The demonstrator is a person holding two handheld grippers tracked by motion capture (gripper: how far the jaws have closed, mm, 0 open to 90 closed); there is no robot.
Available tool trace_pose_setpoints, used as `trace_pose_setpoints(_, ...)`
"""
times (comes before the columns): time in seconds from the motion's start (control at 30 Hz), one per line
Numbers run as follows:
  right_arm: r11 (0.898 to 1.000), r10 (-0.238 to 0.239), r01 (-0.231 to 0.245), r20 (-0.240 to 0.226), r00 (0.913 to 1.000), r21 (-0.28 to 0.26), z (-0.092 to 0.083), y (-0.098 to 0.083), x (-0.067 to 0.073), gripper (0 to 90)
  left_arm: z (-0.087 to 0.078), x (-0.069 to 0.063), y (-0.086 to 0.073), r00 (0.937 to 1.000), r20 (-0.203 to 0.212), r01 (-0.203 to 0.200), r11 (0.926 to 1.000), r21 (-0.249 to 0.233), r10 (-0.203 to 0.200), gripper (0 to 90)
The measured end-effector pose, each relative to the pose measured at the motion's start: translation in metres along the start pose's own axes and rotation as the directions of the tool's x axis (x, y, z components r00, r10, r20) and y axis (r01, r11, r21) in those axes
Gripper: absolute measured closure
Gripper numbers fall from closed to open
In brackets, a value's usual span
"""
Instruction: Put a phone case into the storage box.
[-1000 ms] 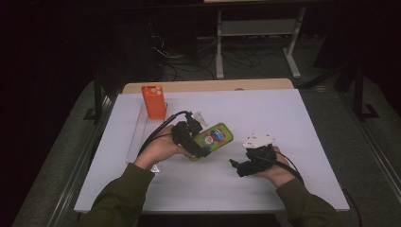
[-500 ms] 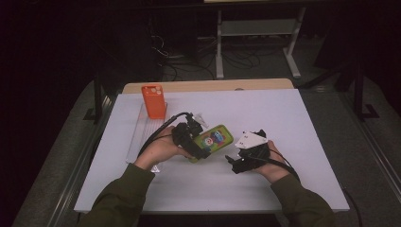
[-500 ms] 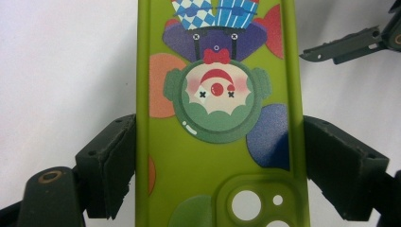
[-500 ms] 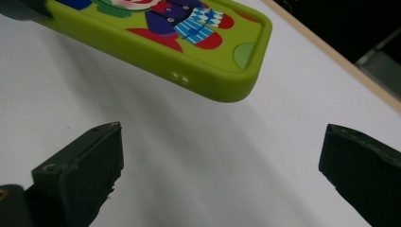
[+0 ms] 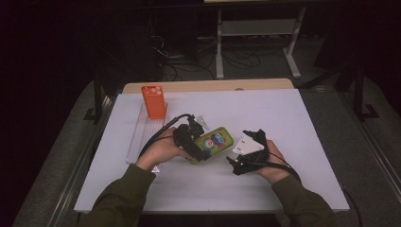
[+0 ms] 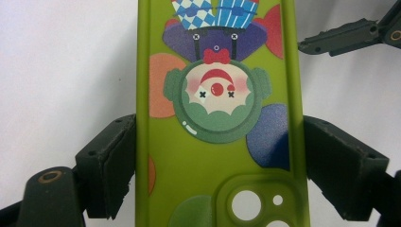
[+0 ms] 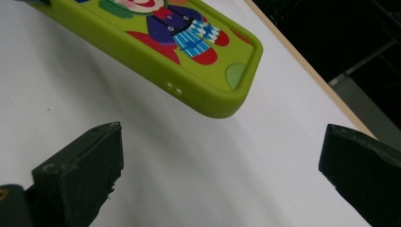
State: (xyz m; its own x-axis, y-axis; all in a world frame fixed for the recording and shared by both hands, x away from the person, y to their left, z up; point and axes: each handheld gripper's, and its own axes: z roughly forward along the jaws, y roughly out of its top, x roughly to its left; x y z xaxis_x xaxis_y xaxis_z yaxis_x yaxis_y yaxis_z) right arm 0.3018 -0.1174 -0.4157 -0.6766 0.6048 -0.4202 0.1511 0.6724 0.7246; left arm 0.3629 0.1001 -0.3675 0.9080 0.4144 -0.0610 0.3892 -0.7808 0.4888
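A lime-green phone case (image 5: 218,140) printed with a clown is held above the white table (image 5: 293,113) near its middle. My left gripper (image 5: 200,149) is shut on its long sides near the camera-hole end; in the left gripper view the pads (image 6: 118,163) press both edges of the case (image 6: 213,156). My right gripper (image 5: 239,153) stands open just right of the case's free end. In the right gripper view its jaws spread wide below the case's rounded corner (image 7: 227,94), apart from it.
An orange phone case (image 5: 154,100) stands upright at the far end of a clear rack (image 5: 140,137) on the table's left side. A wooden board (image 5: 208,86) runs along the far edge. Dark floor, cables and a metal stand lie beyond.
My right gripper has drifted a little to the left, closer to the green case's free end. The left gripper and the case have kept still.
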Motion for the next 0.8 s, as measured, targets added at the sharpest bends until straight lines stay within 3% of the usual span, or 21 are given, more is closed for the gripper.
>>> trace_pose_setpoints(0.2, 0.998, -0.058, 0.059, 0.041, 0.9975, -0.015, -0.002, 0.000, 0.002, 0.0, 0.002, -0.002, 0.000, 1.0000, -0.001, -0.002, 1.0000, 0.001, 0.002, 15.9)
trace_pose_setpoints(0.47, 0.984, -0.174, 0.175, 0.096, 0.9801, -0.008, -0.002, 0.000, 0.009, 0.1, 0.002, -0.003, 0.000, 1.0000, 0.005, 0.004, 1.0000, 0.004, -0.004, 15.9)
trace_pose_setpoints(0.7, 0.962, -0.271, 0.272, 0.147, 0.9511, 0.015, 0.002, -0.001, 0.017, 0.0, 0.002, -0.002, 0.000, 1.0000, 0.005, -0.001, 1.0000, 0.006, 0.001, 15.9)
trace_pose_setpoints(0.8, 0.945, -0.326, 0.326, 0.171, 0.9296, 0.030, 0.002, -0.001, 0.019, 0.1, 0.001, -0.002, 0.000, 1.0000, 0.006, -0.003, 1.0000, 0.006, 0.003, 15.9)
